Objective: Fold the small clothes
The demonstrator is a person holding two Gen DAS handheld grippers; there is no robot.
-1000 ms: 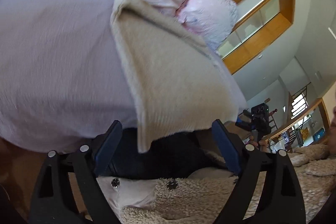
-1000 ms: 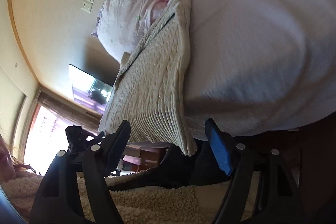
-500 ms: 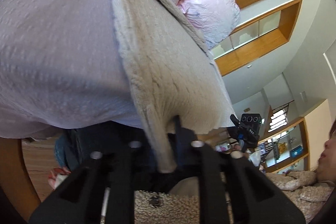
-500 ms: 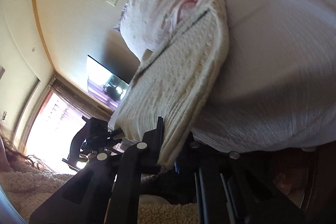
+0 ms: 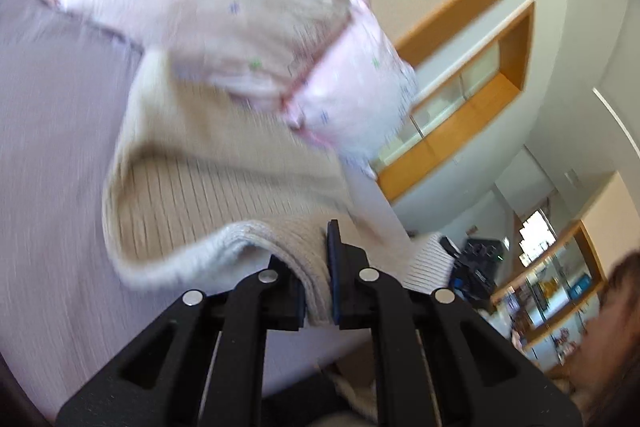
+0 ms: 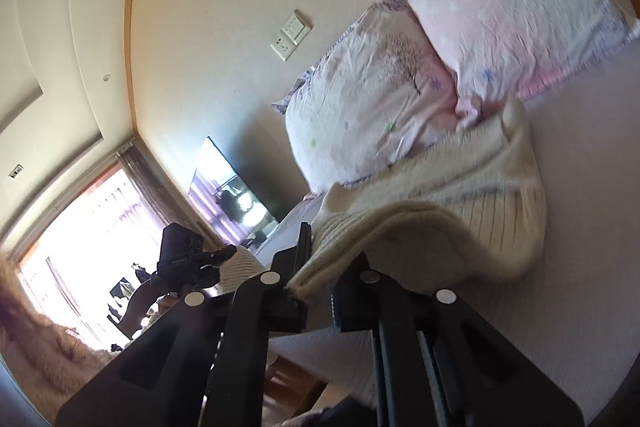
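A cream ribbed knit sweater (image 5: 208,187) lies on the pale bed sheet (image 5: 52,131), its near hem lifted and curled over toward the pillows. My left gripper (image 5: 318,287) is shut on the sweater's hem at one corner. My right gripper (image 6: 318,281) is shut on the sweater (image 6: 460,211) at the other hem corner. The left gripper also shows in the right wrist view (image 6: 188,259), and the right gripper in the left wrist view (image 5: 476,267), each holding the ribbed edge.
Two floral pink pillows (image 6: 400,99) lie at the head of the bed, touching the sweater's far end. A wall with a switch plate (image 6: 291,34) and a television (image 6: 228,195) stand beyond. Wooden shelving (image 5: 460,115) is on the other side.
Both grippers closed on the sweater's near hem corners and lifted it up and forward toward the pillows; the sweater now folds over itself.
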